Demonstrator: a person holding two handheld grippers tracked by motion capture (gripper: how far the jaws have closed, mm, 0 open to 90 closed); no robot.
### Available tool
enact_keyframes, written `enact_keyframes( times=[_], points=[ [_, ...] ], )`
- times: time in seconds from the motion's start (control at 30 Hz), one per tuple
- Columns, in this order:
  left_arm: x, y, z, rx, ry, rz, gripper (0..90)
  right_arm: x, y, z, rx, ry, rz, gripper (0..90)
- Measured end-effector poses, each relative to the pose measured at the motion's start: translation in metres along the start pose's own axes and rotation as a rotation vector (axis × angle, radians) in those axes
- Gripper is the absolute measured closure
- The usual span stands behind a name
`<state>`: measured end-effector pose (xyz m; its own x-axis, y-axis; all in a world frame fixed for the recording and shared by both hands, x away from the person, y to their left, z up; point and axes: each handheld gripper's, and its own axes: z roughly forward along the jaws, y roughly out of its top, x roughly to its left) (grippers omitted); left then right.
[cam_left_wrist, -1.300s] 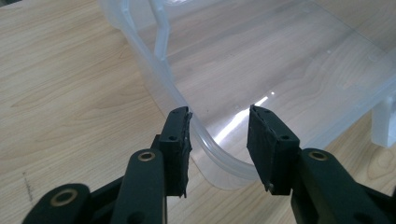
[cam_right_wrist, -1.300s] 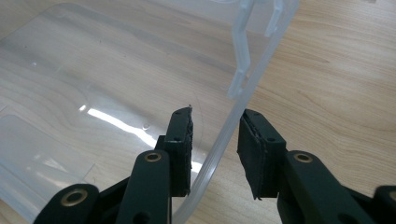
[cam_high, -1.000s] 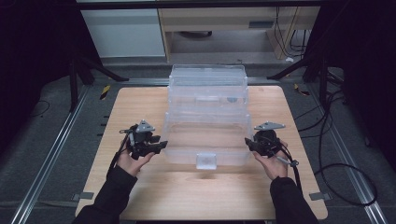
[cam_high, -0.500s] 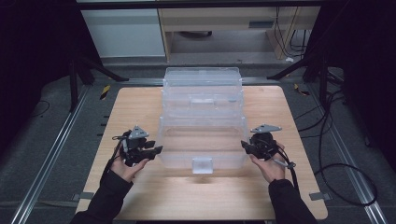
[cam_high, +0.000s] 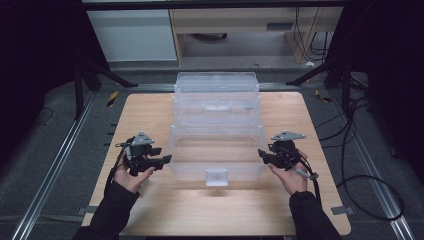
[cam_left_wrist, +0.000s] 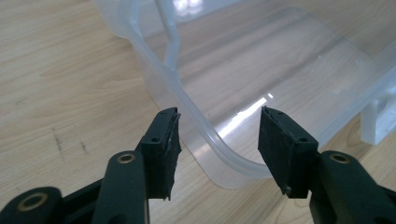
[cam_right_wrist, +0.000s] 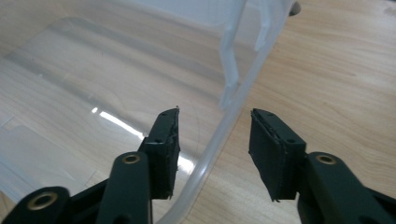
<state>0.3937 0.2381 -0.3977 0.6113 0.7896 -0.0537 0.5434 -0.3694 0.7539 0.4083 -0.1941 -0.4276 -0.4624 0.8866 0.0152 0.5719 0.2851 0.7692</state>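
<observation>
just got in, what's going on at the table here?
A person works a clear plastic bin on the wooden table, with a hand-held gripper in each hand. The left hand-held gripper straddles the bin's rim at one side, and the right hand-held gripper straddles the opposite rim. Both have just been opening: the rim sits between the jaws, but the pads stand clear of it. The bin rests on the table in front of a second clear bin.

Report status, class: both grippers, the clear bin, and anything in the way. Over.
Left gripper and right gripper open, jaws just widened, each straddling the rim without pressing. Clear bin down on table, second bin right behind. Nothing blocking. Over.
</observation>
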Motion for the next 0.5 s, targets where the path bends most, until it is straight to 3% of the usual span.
enact_keyframes(
  times=[0.17,0.5],
  points=[
    [0.013,0.0,-0.016,-0.048,0.028,-0.035,42.9,-0.009,0.001,-0.011,-0.051,-0.001,0.03,45.5],
    [0.029,-0.024,-0.028,-0.003,0.086,-0.045,40.1,-0.03,-0.005,-0.034,-0.113,-0.034,0.043,34.6]
  ],
)
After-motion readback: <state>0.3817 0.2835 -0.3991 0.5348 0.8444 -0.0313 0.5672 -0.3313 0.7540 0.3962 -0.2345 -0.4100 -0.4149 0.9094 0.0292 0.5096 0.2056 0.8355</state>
